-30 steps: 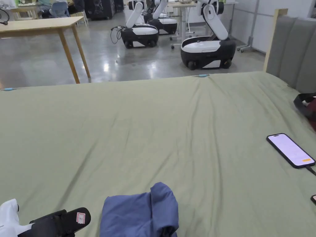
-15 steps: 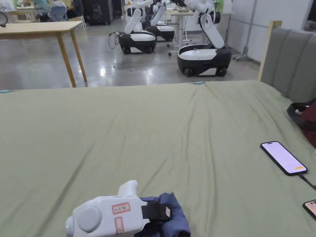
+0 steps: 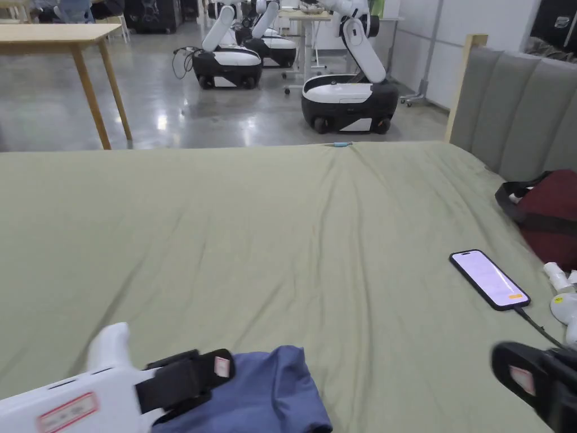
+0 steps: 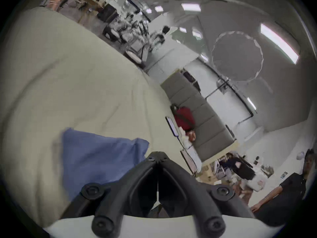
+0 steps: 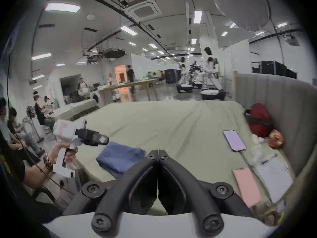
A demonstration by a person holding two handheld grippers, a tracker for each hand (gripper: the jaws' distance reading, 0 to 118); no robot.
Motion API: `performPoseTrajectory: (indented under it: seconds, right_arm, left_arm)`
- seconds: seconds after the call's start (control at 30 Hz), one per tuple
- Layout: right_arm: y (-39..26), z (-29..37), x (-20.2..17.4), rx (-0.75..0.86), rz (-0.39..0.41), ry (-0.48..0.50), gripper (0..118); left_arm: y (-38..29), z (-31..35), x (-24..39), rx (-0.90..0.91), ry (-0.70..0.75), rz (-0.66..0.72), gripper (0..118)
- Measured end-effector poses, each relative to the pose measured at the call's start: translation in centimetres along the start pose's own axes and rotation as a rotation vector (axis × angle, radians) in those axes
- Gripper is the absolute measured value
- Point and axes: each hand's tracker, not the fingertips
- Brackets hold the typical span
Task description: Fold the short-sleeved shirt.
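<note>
Shirt (image 3: 253, 394) lies bundled on bed (image 3: 293, 225); both hand-held grippers, left (image 4: 157, 157) and right (image 5: 157, 151), clenched empty; judged next: spread it flat first.

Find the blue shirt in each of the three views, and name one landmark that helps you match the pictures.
Head view: shirt at the bottom edge, left of centre, beside the left gripper.
Left gripper view: shirt lower left, behind the shut jaws.
Right gripper view: shirt below centre, left of the jaws.
Shared landmark: the red bag by the grey headboard.
</note>
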Motion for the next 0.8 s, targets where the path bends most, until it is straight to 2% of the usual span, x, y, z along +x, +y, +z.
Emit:
performPoseTrajectory:
  seconds: [0.13, 0.23, 0.3, 0.37, 0.43, 0.5, 0.6, 0.67, 0.7, 0.77, 0.8]
  right_arm:
    - [0.6, -8.7, -2.0, -0.03, -0.017, 0.195, 1]
    - [-2.0, -15.8, -3.1, -0.125, -0.06, 0.216, 1]
    - [-4.2, -19.3, -3.2, -0.205, -0.106, 0.255, 1]
    - [-6.1, -21.6, -3.2, -0.275, -0.151, 0.245, 1]
    - [-7.7, -22.9, -2.9, -0.331, -0.228, 0.253, 1]
    - [-8.7, -23.8, -2.7, -0.385, -0.27, 0.262, 1]
    - [-9.2, -24.0, -2.5, -0.414, -0.298, 0.266, 1]
    - [-8.9, -23.8, -2.4, -0.412, -0.301, 0.271, 1]
    - [-8.9, -23.8, -2.5, -0.419, -0.292, 0.265, 1]
    - [-8.9, -23.8, -2.7, -0.419, -0.271, 0.26, 1]
    - [-8.9, -23.7, -2.9, -0.417, -0.259, 0.256, 1]
  left_arm:
    - [-0.7, 5.9, -1.9, 0.072, 0.11, 0.045, 0]
    - [-1.5, 8.5, -3.8, 0.092, 0.177, 0.086, 0]
    - [-2.2, 9.4, -4.7, 0.108, 0.176, 0.118, 0]
    - [-2.8, 10.0, -5.2, 0.106, 0.178, 0.129, 0]
    - [-3.4, 10.0, -5.4, 0.102, 0.188, 0.127, 0]
    - [-3.7, 9.8, -5.8, 0.096, 0.184, 0.125, 0]
    - [-3.6, 8.5, -5.8, 0.069, 0.156, 0.123, 0]
    - [-3.3, 7.3, -5.6, 0.064, 0.147, 0.099, 5]
    - [-2.9, 6.5, -5.7, 0.059, 0.147, 0.092, 27]
    - [-2.1, 4.9, -7.2, 0.013, 0.148, 0.095, 95]
    - [-1.9, 4.0, -7.7, -0.006, 0.14, 0.097, 118]
